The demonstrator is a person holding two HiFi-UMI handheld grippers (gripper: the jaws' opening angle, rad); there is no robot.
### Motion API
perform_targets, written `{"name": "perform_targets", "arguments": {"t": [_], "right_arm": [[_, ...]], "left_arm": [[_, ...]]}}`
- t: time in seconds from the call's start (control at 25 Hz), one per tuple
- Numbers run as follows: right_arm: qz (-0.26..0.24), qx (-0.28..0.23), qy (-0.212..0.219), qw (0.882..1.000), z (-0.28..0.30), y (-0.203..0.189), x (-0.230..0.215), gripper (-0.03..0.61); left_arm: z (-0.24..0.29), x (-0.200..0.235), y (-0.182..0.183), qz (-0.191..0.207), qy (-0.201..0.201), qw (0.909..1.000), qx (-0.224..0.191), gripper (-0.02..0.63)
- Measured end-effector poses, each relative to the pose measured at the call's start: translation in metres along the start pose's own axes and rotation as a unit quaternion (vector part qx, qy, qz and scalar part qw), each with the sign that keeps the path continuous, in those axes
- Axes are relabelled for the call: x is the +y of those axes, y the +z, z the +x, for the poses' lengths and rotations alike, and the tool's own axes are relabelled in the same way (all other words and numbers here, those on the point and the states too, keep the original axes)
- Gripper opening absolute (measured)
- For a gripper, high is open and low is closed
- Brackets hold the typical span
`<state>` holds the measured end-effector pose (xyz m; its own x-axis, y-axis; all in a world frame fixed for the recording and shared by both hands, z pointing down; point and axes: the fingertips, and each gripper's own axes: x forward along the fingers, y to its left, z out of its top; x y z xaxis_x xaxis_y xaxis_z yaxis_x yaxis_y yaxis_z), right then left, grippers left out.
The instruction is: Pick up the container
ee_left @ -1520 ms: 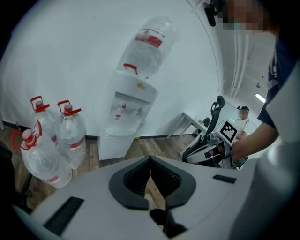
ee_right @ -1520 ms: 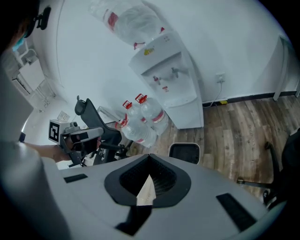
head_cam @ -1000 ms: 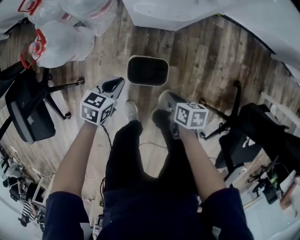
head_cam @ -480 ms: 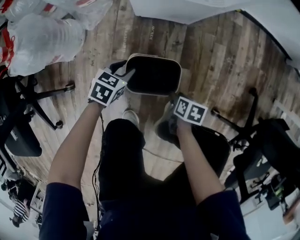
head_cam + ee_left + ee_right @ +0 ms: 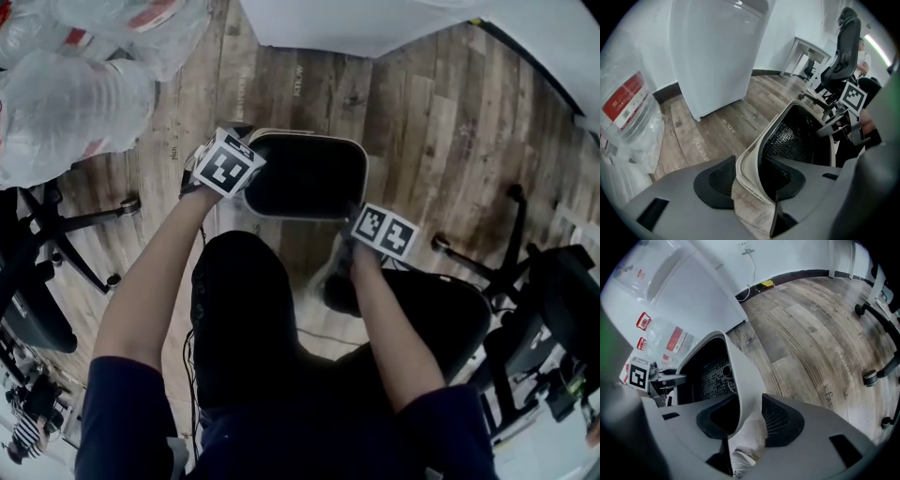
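Observation:
The container [image 5: 309, 138] is a white-rimmed bin with a dark mesh inside, standing on the wooden floor in front of the person's feet. My left gripper [image 5: 242, 159] is at its left rim. In the left gripper view the rim wall [image 5: 752, 152] stands between the two pads of the left gripper [image 5: 750, 178]; the jaws are opening and do not press on it. My right gripper [image 5: 356, 214] is at the near right rim. In the right gripper view the pale wall [image 5: 736, 376] runs between the opening jaws of the right gripper [image 5: 745, 420], which stand apart from it.
Clear bags of plastic bottles [image 5: 75, 94] lie at the upper left. A white cabinet [image 5: 356, 23] stands just beyond the container. Office chairs sit at the left [image 5: 28, 281] and right [image 5: 534, 300]. The person's shoe [image 5: 333, 281] is close behind the container.
Both grippers have moved forward from above the feet to the container's rims. The view has drawn closer to the container.

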<state>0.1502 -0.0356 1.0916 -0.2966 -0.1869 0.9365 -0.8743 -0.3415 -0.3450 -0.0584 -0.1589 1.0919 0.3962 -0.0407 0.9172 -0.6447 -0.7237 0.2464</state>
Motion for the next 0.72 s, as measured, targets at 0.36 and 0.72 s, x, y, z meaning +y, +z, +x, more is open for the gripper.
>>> {"name": "perform_targets", "arguments": {"t": [0.36, 0.72], "right_arm": [[0.002, 0.003, -0.037, 0.999, 0.008, 0.001, -0.001, 0.085], [-0.036, 0.006, -0.044, 0.998, -0.051, 0.016, 0.027, 0.072]], "left_arm": [[0.011, -0.006, 0.001, 0.023, -0.004, 0.9995, 0.021, 0.077], [-0.057, -0.020, 0.014, 0.014, 0.011, 0.9996, 0.024, 0.074]]}}
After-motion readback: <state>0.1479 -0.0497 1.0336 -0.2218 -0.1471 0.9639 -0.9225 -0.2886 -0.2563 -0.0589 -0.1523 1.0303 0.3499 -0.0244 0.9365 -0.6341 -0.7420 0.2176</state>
